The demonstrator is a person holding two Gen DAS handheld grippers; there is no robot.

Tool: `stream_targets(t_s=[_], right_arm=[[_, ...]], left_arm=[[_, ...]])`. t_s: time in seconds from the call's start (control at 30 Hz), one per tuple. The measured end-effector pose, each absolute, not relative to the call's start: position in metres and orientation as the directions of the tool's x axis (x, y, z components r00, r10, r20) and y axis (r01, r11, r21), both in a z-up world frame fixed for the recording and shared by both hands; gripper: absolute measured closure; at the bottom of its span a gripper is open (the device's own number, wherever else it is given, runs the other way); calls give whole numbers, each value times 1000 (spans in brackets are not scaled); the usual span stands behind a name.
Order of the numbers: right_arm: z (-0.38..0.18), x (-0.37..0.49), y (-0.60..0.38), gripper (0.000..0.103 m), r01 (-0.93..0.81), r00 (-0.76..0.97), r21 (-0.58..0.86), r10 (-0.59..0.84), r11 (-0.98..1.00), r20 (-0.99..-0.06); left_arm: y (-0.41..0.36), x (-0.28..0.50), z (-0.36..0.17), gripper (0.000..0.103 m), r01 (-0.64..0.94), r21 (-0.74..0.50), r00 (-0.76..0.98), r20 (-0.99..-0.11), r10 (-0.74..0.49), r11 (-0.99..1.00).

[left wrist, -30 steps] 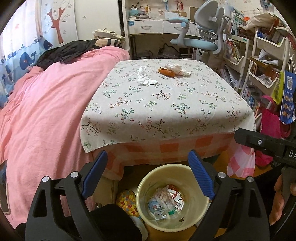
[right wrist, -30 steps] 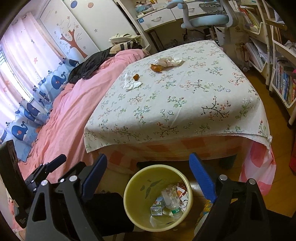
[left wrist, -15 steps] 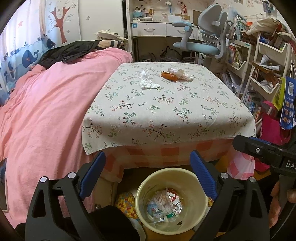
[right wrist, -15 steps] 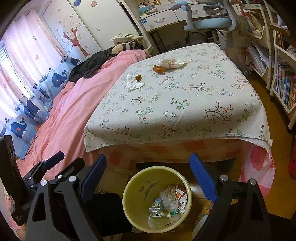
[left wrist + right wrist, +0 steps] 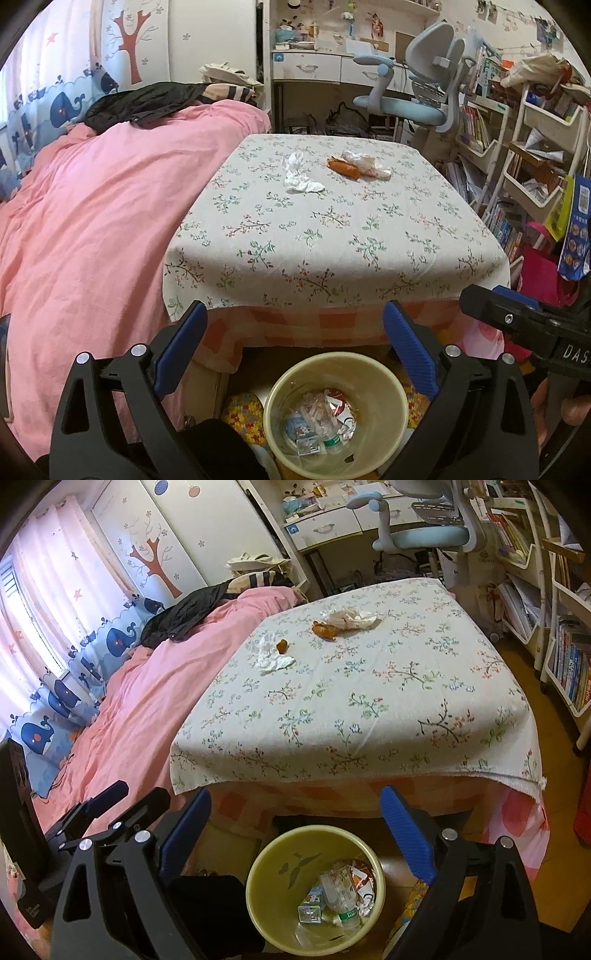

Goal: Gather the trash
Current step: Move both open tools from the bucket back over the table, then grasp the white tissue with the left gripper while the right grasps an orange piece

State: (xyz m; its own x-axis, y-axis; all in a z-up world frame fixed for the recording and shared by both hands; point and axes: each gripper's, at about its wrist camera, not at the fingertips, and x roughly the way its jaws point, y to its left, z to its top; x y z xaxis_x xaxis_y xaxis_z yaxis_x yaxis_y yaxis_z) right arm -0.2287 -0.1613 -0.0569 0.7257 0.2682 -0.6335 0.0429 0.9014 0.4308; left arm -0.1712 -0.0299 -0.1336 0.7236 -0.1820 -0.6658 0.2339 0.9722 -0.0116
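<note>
Bedroom, floral-cloth table (image 5: 332, 236) beside pink bed. Crumpled tissue (image 5: 301, 177) and orange wrapper with paper (image 5: 356, 166) lie far across table; bin (image 5: 336, 410) on floor below near edge, part-filled. Left gripper (image 5: 293, 350) jaws have just been opening, now wide, nothing between; right gripper (image 5: 295, 834) wide, empty. Risk: long reach, thin tissue could slip from pads; loose cloth may bunch.
</note>
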Motion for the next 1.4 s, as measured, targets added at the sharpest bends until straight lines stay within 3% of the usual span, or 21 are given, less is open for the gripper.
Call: stream_targets(t_s=[0.53,1.4], right_arm=[[-18,-179,-162,13,-1,755,307,202,952,-624],[-41,-82,-186,13,-13,679,250,192,968,-708]], left_arm=[[-30,-126,-108,9,211,-60,736,-647,-199,976],[-71,50,-137,9,153,-65,675,-722,-152,986]])
